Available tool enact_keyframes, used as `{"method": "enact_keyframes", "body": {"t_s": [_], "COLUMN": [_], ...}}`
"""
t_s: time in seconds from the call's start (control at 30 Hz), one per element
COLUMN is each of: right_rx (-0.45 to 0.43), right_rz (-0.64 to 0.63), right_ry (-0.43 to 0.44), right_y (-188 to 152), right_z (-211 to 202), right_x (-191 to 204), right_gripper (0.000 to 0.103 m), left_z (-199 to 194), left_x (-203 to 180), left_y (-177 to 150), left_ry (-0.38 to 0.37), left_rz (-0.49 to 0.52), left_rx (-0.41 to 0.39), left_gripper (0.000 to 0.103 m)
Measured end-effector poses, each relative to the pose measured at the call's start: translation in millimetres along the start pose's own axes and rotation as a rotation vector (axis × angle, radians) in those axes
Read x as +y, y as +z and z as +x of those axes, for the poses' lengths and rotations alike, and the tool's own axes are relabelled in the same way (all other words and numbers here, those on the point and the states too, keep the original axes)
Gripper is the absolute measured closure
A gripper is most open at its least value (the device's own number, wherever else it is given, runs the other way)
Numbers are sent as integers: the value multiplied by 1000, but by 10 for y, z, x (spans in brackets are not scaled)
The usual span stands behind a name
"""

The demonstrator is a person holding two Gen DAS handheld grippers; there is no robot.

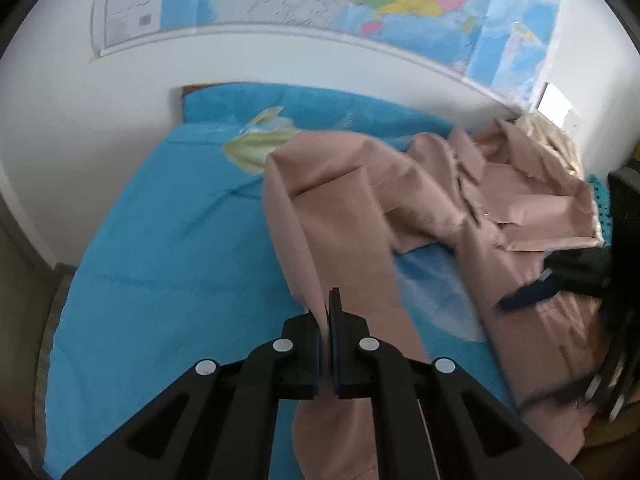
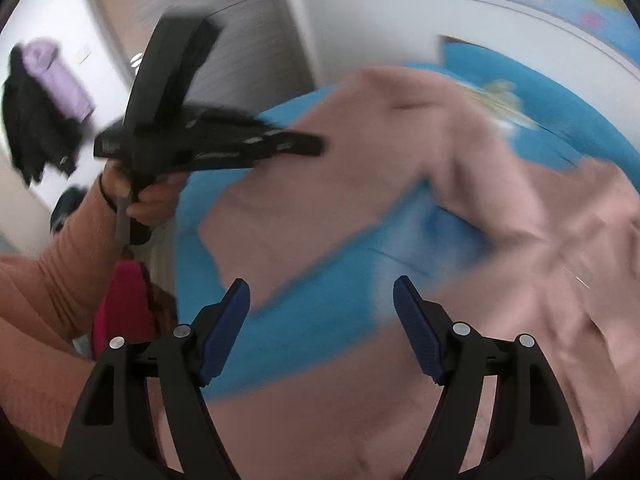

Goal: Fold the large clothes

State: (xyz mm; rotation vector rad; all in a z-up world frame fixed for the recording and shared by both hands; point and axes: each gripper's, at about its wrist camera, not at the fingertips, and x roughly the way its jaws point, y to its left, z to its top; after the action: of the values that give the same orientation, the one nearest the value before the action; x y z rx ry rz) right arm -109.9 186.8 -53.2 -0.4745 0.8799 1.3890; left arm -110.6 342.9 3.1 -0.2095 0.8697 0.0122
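I have left tool [image 1: 329,336] pinching pink coat [image 1: 400,200] fold; coat sprawls crumpled toward bed [image 1: 160,240] head edge, by wall. Right tool [image 2: 320,320] spread, empty above coat. I judge: grab opposite hem, pull taut, then fold.

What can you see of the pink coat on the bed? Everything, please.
The pink coat is a large dusty-pink garment of thick, matte, woollen-looking cloth, with a collar and lapels toward the far right. It lies crumpled and partly unfolded across a blue bedspread, bare blue showing between its folds. One long strip, perhaps a sleeve, is lifted and pinched in the left hand-held gripper. The right hand-held gripper hangs open above it, touching nothing.
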Motion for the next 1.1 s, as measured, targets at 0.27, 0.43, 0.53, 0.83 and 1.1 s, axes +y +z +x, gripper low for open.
{"method": "enact_keyframes", "body": {"t_s": [0.27, 0.43, 0.53, 0.83, 1.1], "right_rx": [75, 55, 26, -367, -676], "right_rz": [-262, -239, -131, 218, 490], "right_ry": [-91, -145, -54, 205, 81], "right_y": [21, 95, 206, 486, 24], "right_z": [629, 723, 446, -1527, -2939], "right_x": [720, 732, 591, -444, -1289], "right_gripper": [31, 87, 96, 97, 96], "left_z": [16, 45, -60, -1024, -283], "left_x": [-78, -90, -86, 384, -477], "left_y": [117, 152, 258, 623, 683], "left_ry": [-25, -52, -78, -361, -218], "left_rz": [40, 34, 31, -157, 53], "left_rx": [25, 31, 8, -415, -198], "left_gripper": [99, 99, 99, 51, 50]}}
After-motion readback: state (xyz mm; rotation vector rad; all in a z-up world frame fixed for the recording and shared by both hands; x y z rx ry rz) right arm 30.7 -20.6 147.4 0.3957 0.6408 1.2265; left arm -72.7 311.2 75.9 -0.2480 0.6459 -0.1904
